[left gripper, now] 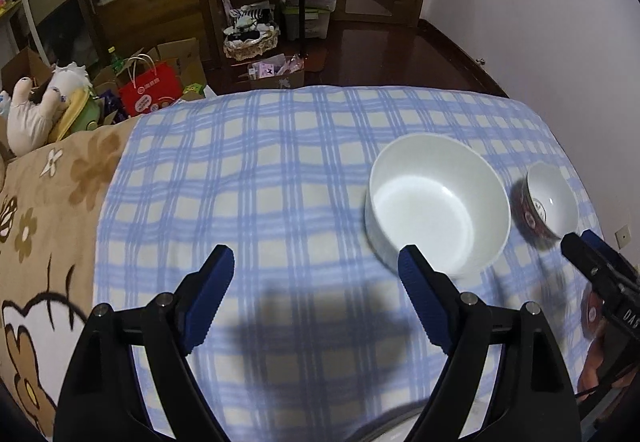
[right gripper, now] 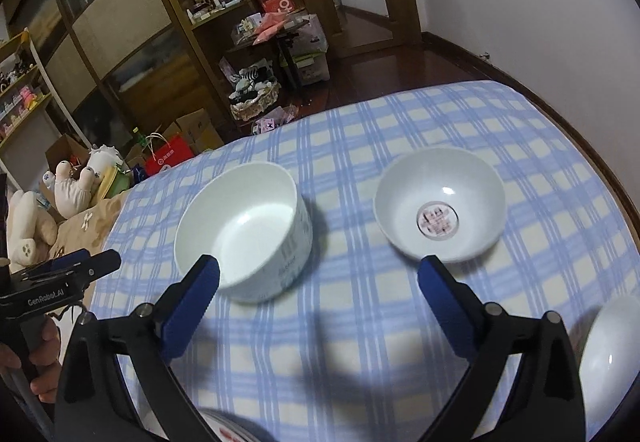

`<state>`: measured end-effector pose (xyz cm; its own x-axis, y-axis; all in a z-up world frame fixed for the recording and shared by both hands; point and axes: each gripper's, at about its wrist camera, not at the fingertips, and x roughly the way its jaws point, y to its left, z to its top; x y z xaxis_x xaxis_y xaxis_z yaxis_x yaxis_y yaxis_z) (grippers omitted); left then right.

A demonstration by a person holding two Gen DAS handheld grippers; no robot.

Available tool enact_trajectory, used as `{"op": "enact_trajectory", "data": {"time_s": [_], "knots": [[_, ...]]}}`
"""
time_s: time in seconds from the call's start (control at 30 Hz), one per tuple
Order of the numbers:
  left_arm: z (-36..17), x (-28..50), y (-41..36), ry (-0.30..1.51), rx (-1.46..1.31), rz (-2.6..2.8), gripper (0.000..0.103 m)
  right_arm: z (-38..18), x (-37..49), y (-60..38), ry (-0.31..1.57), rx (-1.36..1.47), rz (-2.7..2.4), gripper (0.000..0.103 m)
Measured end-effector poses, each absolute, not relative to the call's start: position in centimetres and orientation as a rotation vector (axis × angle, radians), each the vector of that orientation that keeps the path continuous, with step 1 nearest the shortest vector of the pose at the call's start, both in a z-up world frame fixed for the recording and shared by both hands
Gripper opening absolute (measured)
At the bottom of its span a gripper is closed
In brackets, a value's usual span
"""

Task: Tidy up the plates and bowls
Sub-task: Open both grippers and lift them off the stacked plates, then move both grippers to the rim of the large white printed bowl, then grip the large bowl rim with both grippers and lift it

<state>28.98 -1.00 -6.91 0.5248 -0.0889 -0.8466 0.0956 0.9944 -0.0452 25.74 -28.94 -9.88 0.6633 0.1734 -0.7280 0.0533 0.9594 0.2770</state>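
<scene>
A large white straight-sided bowl [left gripper: 438,201] stands on the blue checked cloth [left gripper: 260,169]; it also shows in the right wrist view [right gripper: 244,234]. A smaller bowl with a dark red patterned outside [left gripper: 548,203] stands to its right, with a round pink mark inside [right gripper: 438,201]. My left gripper [left gripper: 316,266] is open and empty, its right finger near the large bowl's near rim. My right gripper [right gripper: 320,274] is open and empty, hovering between the two bowls. A third white bowl [right gripper: 612,358] sits at the right edge. A plate rim [right gripper: 228,428] shows below.
A brown flowered blanket [left gripper: 44,209] and plush toys [left gripper: 36,105] lie to the left. Beyond the cloth's far edge are a dark wood floor, shelves, boxes and a red bag [left gripper: 150,91]. A white wall runs along the right.
</scene>
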Motion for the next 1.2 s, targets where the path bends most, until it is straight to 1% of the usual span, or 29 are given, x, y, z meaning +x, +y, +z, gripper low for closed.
{"op": "enact_trajectory", "data": {"time_s": [0.37, 0.63, 0.7, 0.73, 0.8, 0.87, 0.9, 0.93, 0.97, 1.03, 1.07, 1.13, 1.2], "knots": [[-9.1, 33.6, -2.6, 1.044, 0.022, -0.131, 0.083, -11.5, 29.1, -27.0, 0.839, 0.273, 0.062, 0.103], [-12.4, 35.5, -4.2, 1.105, 0.068, -0.129, 0.083, -13.1, 30.8, -26.1, 0.869, 0.282, 0.092, 0.103], [-12.8, 35.6, -4.5, 1.111, 0.064, -0.135, 0.083, -13.5, 31.2, -25.9, 0.880, 0.281, 0.096, 0.101], [-13.1, 35.7, -4.6, 1.116, 0.058, -0.141, 0.083, -13.8, 31.4, -25.8, 0.886, 0.284, 0.096, 0.096], [-13.5, 35.9, -4.9, 1.126, 0.052, -0.144, 0.082, -14.5, 32.0, -25.9, 0.912, 0.300, 0.085, 0.092], [-14.2, 36.2, -4.9, 1.148, 0.034, -0.139, 0.075, -15.4, 32.5, -26.0, 0.938, 0.321, 0.078, 0.086], [-14.5, 36.5, -4.9, 1.160, 0.025, -0.136, 0.065, -15.8, 32.7, -26.1, 0.953, 0.330, 0.077, 0.077], [-14.7, 36.6, -4.9, 1.171, 0.012, -0.139, 0.059, -16.4, 33.1, -26.2, 0.973, 0.346, 0.081, 0.069], [-15.0, 36.6, -4.9, 1.178, 0.000, -0.141, 0.057, -16.8, 33.3, -26.3, 0.989, 0.357, 0.082, 0.065], [-15.4, 36.6, -4.8, 1.185, -0.017, -0.150, 0.041, -17.7, 33.7, -26.4, 1.013, 0.373, 0.083, 0.059], [-15.6, 36.6, -4.9, 1.190, -0.027, -0.170, 0.038, -17.9, 33.8, -26.5, 1.022, 0.374, 0.083, 0.052], [-15.9, 36.5, -5.2, 1.202, -0.028, -0.194, 0.030, -18.4, 34.0, -26.3, 1.039, 0.380, 0.102, 0.044], [-16.0, 36.4, -5.8, 1.207, -0.012, -0.208, 0.028, -18.5, 34.3, -26.0, 1.056, 0.371, 0.110, 0.036]]}}
